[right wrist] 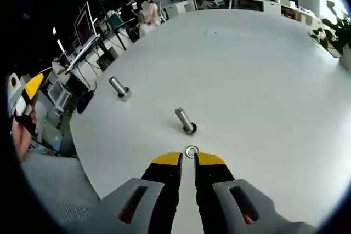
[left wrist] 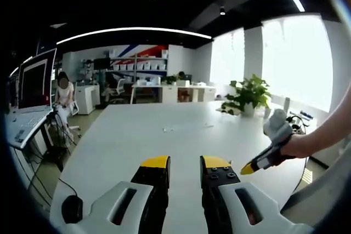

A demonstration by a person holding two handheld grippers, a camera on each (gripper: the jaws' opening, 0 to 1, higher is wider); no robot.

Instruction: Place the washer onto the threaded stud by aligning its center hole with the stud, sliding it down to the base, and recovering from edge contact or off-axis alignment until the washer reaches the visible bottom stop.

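- Steel washer point(right wrist: 191, 151): lies flat on the white table point(right wrist: 263, 91), touching or just beyond the tips of the right gripper point(right wrist: 188, 159); not gripped.
- Right gripper jaws: nearly together, nothing seen between them.
- Threaded stud point(right wrist: 185, 120): stands tilted in view, just beyond the washer; a second stud point(right wrist: 119, 87) is seen far left.
- Left gripper point(left wrist: 185, 163): held above bare table, jaws slightly apart, empty.
- Risk, judged: a thin flat washer may be pushed away rather than pinched; a skewed grip would catch the hole's edge on the stud tip.

Two threaded studs point(right wrist: 185, 119) point(right wrist: 118, 87), one washer point(right wrist: 192, 152), one potted plant point(left wrist: 249, 95), one monitor point(left wrist: 36, 82).
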